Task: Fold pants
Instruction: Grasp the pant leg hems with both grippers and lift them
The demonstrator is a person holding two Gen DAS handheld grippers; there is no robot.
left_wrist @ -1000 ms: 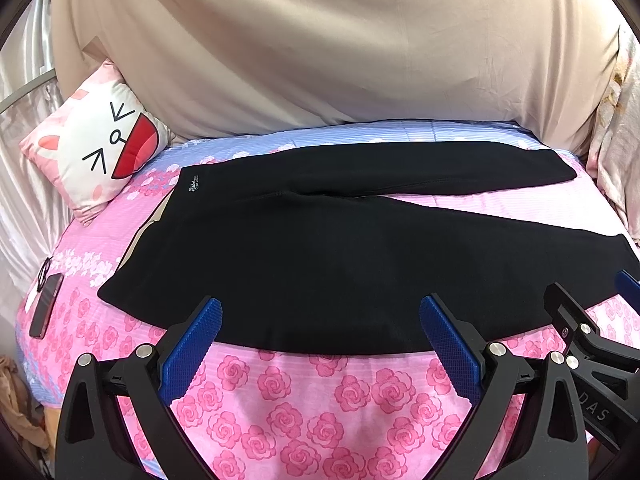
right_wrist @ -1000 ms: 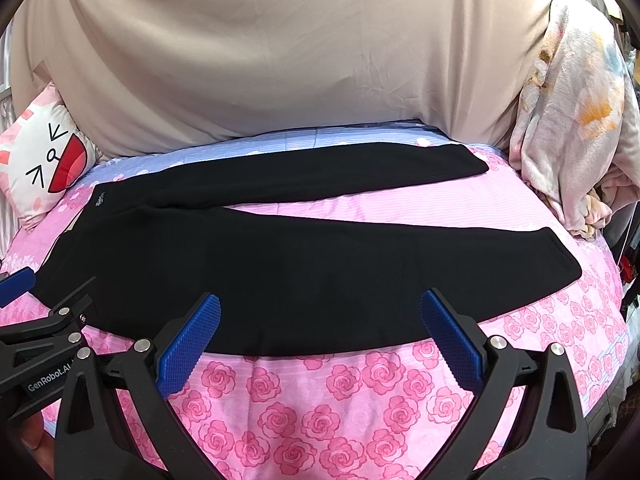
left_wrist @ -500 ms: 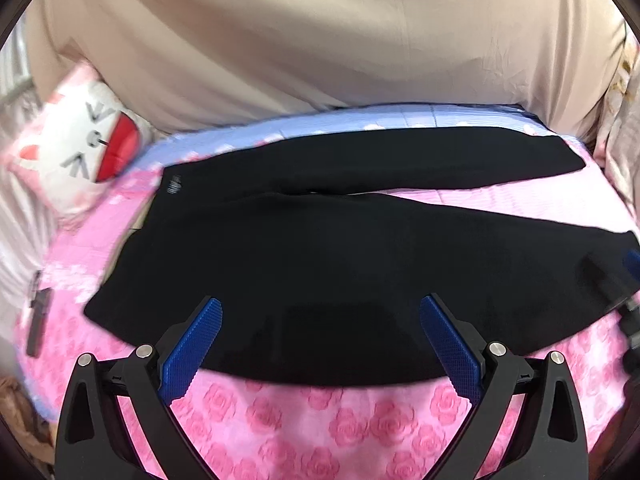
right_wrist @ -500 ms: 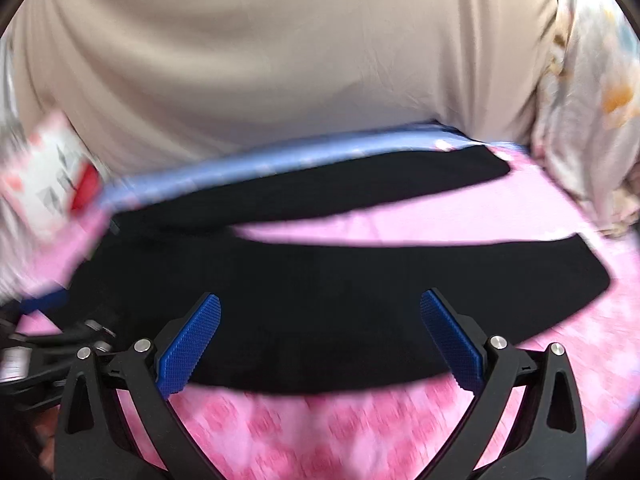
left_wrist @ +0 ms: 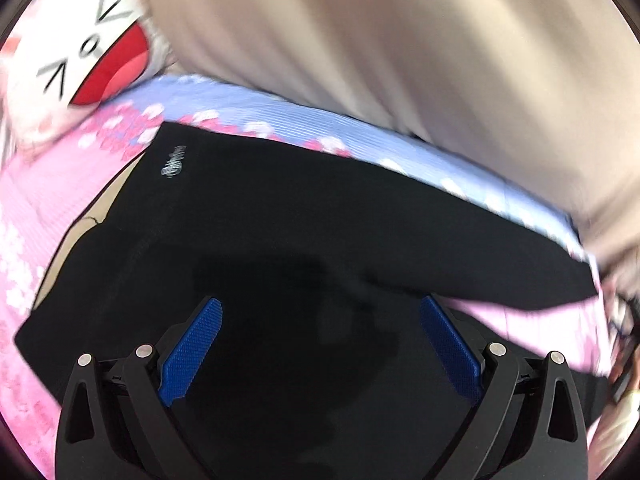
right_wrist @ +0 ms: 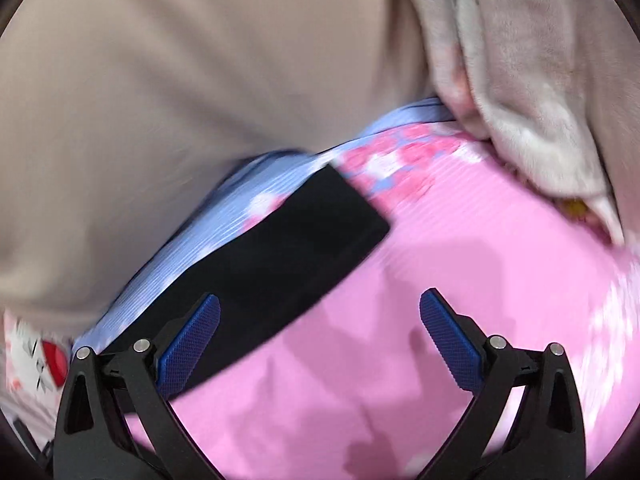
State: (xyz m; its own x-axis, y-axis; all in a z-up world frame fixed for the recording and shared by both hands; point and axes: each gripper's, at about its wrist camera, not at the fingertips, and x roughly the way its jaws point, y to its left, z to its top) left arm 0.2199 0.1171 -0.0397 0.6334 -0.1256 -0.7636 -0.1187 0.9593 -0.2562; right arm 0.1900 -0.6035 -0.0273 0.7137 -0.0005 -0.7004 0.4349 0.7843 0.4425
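Black pants [left_wrist: 304, 248] lie flat on the pink floral bedsheet [left_wrist: 36, 200], with a small white logo [left_wrist: 173, 161] at the waist. My left gripper [left_wrist: 320, 344] is open and empty, low over the seat of the pants near the waist. In the right wrist view the far pant leg's cuff end [right_wrist: 320, 236] lies at the centre left. My right gripper [right_wrist: 320, 340] is open and empty over bare pink sheet [right_wrist: 460, 280], just right of that leg. Both views are motion-blurred.
A white cartoon-face pillow [left_wrist: 80, 44] lies at the head of the bed on the left. A beige cloth [left_wrist: 380, 40] hangs along the far side. A fluffy pale blanket [right_wrist: 532, 92] is heaped at the far right.
Both grippers have moved forward and down toward the bed. The left one has closed in on the waist area, the right one on the far leg's cuff end. Both remain open.
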